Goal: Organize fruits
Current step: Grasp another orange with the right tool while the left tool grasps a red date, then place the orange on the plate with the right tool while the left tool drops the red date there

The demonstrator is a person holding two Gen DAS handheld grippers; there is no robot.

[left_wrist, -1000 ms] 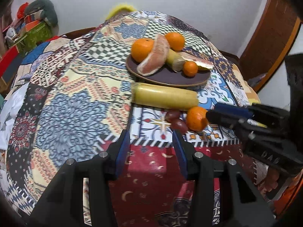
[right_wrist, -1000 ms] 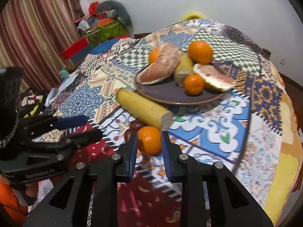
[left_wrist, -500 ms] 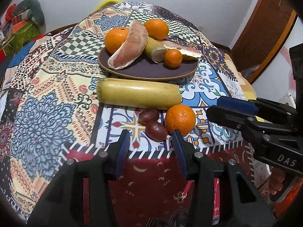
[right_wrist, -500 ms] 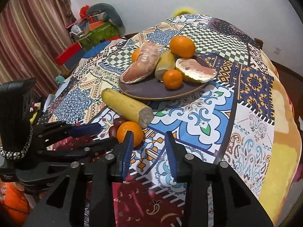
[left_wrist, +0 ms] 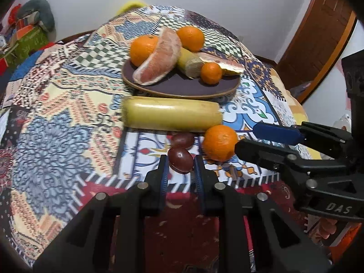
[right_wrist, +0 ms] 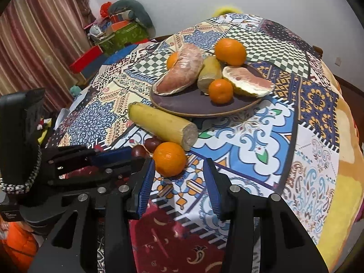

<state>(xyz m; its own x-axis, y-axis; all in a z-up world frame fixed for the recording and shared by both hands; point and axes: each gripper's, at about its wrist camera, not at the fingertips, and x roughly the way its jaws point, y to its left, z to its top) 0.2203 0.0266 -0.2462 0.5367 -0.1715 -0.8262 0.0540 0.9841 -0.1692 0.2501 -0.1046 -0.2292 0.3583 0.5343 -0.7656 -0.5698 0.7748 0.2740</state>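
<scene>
We see two dark red grapes on a desk covered by a patchwork cloth (left_wrist: 56,104). Our left tongs (left_wrist: 180,165) have just closed on the nearer grape (left_wrist: 180,158), their blue pads pressing its two sides. The second grape (left_wrist: 182,139) lies just behind it, touching it.

Just to the right of the grapes sits a loose mandarin (left_wrist: 219,142), resting on the cloth. Our right tongs (right_wrist: 179,176) have just been opening and now stand apart, with this mandarin (right_wrist: 169,158) just ahead of the gap and nearer the left pad; nothing is gripped. In the left view the right tongs reach in from the right edge, their tips just beside the mandarin.

Behind the grapes and the mandarin a long yellow banana piece (left_wrist: 171,116) lies across the cloth, one end cut flat.

Further back is a dark brown plate (left_wrist: 182,88). On it are a large pomelo segment (left_wrist: 159,61), two large oranges (left_wrist: 144,49) behind it, a short banana piece (left_wrist: 188,64), a small mandarin (left_wrist: 211,72), and a second pomelo piece (left_wrist: 224,64) at the right rim.

At far left, boxes and a grey cushion (right_wrist: 132,9) sit by a striped curtain (right_wrist: 38,36).
</scene>
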